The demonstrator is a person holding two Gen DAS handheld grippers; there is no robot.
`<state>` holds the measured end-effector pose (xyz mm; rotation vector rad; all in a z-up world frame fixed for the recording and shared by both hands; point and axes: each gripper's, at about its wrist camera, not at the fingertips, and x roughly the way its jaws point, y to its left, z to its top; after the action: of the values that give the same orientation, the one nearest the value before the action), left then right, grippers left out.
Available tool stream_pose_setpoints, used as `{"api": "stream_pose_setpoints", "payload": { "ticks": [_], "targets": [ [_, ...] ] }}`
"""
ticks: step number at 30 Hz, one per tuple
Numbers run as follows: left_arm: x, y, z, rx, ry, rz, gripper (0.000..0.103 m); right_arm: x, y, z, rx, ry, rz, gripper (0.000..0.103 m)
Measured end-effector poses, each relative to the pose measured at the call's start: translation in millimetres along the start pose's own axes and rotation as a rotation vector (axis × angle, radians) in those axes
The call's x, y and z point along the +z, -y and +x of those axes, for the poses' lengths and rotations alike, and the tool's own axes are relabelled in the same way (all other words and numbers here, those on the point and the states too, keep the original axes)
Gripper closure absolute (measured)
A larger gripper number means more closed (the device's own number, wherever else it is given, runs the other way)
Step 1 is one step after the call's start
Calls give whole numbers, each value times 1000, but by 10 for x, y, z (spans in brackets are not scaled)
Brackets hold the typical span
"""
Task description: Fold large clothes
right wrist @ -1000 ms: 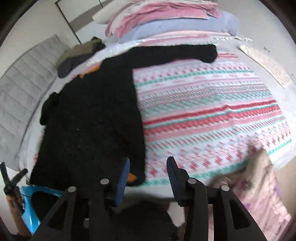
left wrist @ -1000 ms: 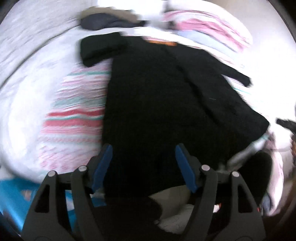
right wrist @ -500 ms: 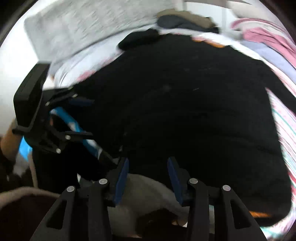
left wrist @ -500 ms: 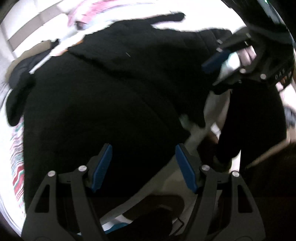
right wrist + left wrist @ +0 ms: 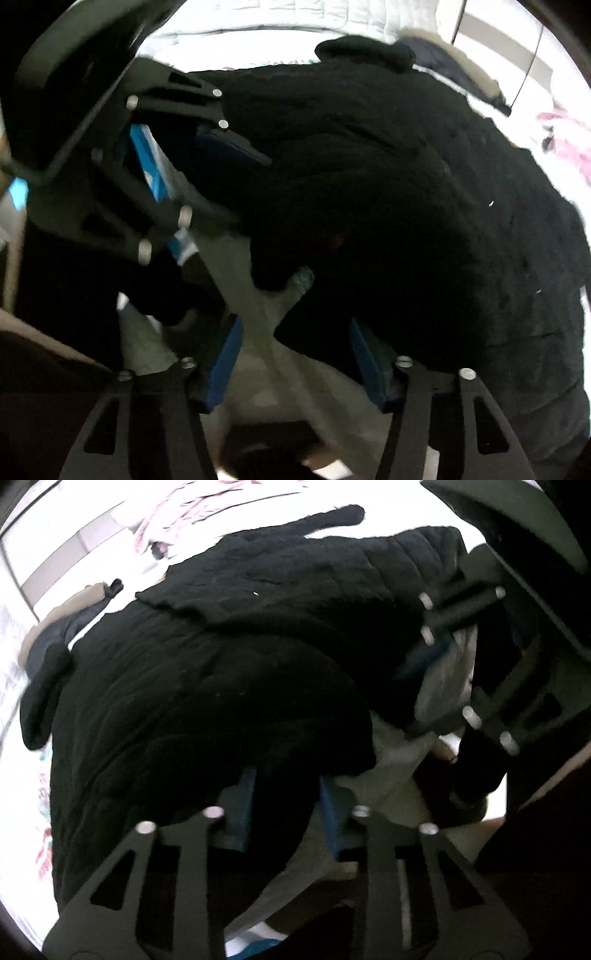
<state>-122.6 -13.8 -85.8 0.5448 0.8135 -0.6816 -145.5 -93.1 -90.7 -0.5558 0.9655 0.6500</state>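
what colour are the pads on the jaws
Blue, clearest in the right wrist view on the right gripper pads.

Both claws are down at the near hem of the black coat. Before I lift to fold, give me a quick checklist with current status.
1. Left claw astride the black coat hem: ok, fabric lies between its fingers.
2. Left claw closed on the hem: not ok, a gap remains.
3. Right claw at the hem: ok, coat edge sits between its fingers.
4. Right claw closed: not ok, wide open.
5. Only coat between the fingers, no bed sheet: cannot tell, pale cloth shows right under both.
6. Far sleeve lying flat: ok, stretched out on the bed.
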Motion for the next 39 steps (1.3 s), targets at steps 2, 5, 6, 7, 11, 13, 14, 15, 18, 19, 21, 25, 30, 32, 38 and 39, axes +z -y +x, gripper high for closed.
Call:
{"api": "stream_pose_setpoints", "payload": {
  "ticks": [2,5,6,7,11,13,14,15,18,19,21,25,30,32,38,39],
  "targets": [
    [7,-50,-40,-27,15,-49,78,12,62,-63,33,16,43,89],
    [16,-170,-212,-101,64,-147,82,39,115,-254,100,58,103,96],
    [7,-190,-262,-142,72,-174,83,50,127,-337,133,79,118,96],
    [-1,-207,-270,-183,70,-190,83,45,184,-498,181,112,135,96],
    [-50,-220,-91,-275,-20,-211,73,146,261,-839,431,191,193,102],
    [-65,-325,-113,-334,-14,-274,64,179,152,-741,480,136,173,101],
    [-72,-418,-172,-376,3,-328,54,185,100,-718,449,116,159,100],
    [-82,-495,-231,-410,18,-370,49,195,101,-702,418,97,155,100],
    [-54,-813,-448,-396,90,-478,26,207,394,-796,346,119,239,87],
    [-30,-897,-498,-373,107,-494,25,229,526,-828,307,133,270,82],
    [39,-1086,-571,-289,129,-526,19,186,729,-932,229,166,328,58],
    [230,-1544,-609,-17,155,-561,19,429,1155,-967,113,229,416,40],
    [493,-2144,-350,219,111,-546,19,810,1714,-813,-22,229,527,38],
    [587,-2408,-205,287,73,-548,19,959,1878,-709,-59,230,559,38],
    [940,-3001,441,403,36,-563,19,1099,2365,-215,-62,259,650,38],
    [1004,-3086,597,426,29,-557,19,1103,2437,-136,-63,255,658,38]
  ]
}}
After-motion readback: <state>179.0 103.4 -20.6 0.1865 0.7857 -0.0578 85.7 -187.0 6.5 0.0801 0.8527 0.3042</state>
